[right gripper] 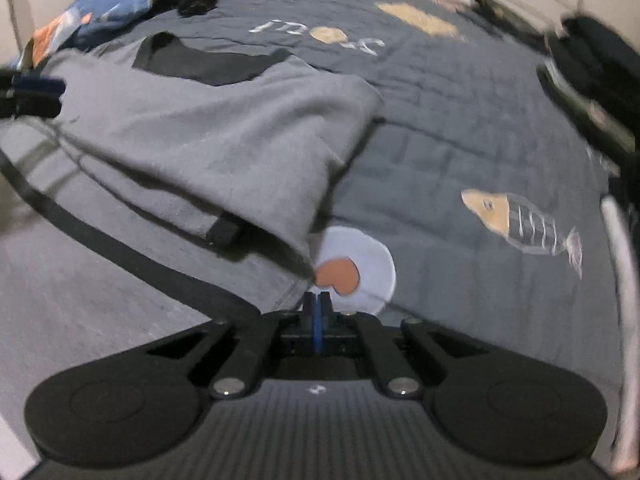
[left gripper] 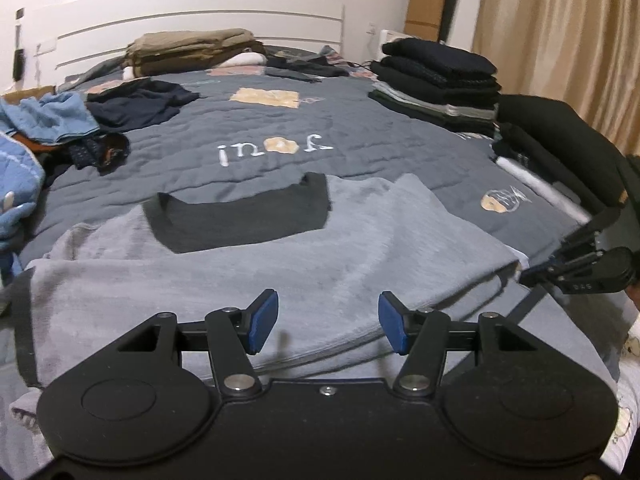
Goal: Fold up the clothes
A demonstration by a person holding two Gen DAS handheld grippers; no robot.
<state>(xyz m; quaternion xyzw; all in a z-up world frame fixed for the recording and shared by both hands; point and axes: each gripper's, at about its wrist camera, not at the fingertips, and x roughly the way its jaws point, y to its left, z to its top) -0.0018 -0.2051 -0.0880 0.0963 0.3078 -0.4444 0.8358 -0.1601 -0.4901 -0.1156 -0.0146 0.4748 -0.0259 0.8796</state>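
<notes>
The grey sweater [left gripper: 248,264] lies half-folded on the bed [left gripper: 360,128]. The left tongs [left gripper: 328,322] hover wide above it, holding nothing. The right tongs [right gripper: 317,312] are pressed together at its edge; if they missed the cloth, the fold slumps.

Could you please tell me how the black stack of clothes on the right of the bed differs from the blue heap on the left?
The black stack is neatly folded in flat layers; the blue heap is crumpled and loose. The stack is dark throughout; the heap mixes light blue with darker pieces. Both rest on the grey quilt.
</notes>
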